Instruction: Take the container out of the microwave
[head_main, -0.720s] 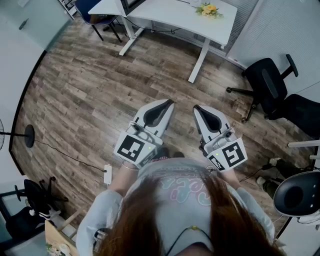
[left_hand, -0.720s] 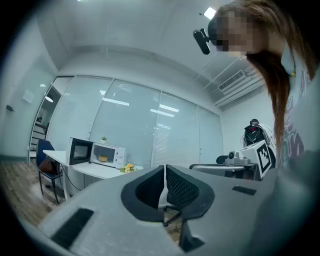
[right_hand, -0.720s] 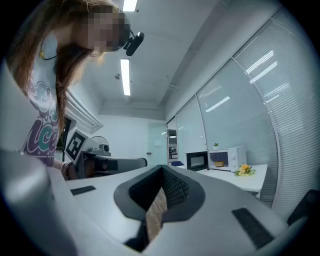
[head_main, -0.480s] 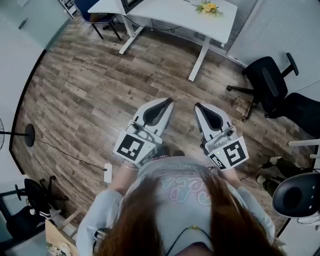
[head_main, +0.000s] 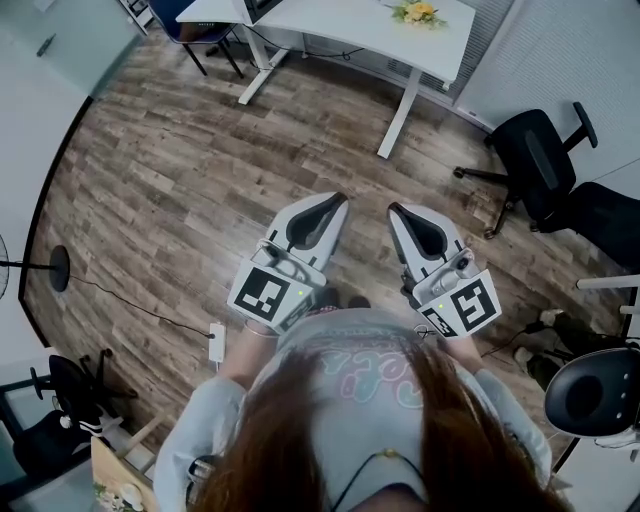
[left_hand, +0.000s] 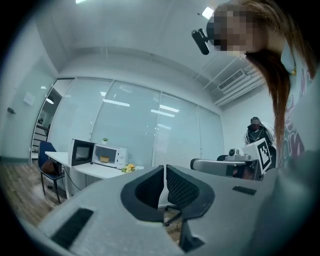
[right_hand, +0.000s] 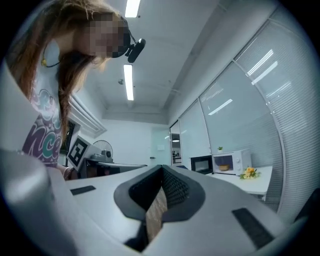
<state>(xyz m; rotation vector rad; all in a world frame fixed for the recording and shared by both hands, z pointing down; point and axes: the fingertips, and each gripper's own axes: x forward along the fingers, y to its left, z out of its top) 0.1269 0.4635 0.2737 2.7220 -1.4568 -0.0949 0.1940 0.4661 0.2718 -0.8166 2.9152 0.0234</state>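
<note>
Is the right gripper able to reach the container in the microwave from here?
Probably not yet: the right gripper, shut and empty, hangs over the wooden floor, and the container sits inside the microwave on a distant desk. Its door stands open, so nothing blocks it once closer.

A grey-brown wood-plank floor (head_main: 170, 190) spreads beneath a white desk (head_main: 340, 30) on white legs. Black office chairs (head_main: 530, 160) on castors stand at the right, and a standing fan (head_main: 58, 270) sits by the curved pale wall (head_main: 25, 140) at the left. Frosted glass partitions (left_hand: 130, 125) and slatted blinds (right_hand: 295, 152) line the office, which is lit by ceiling strip lights (right_hand: 128, 82).
</note>
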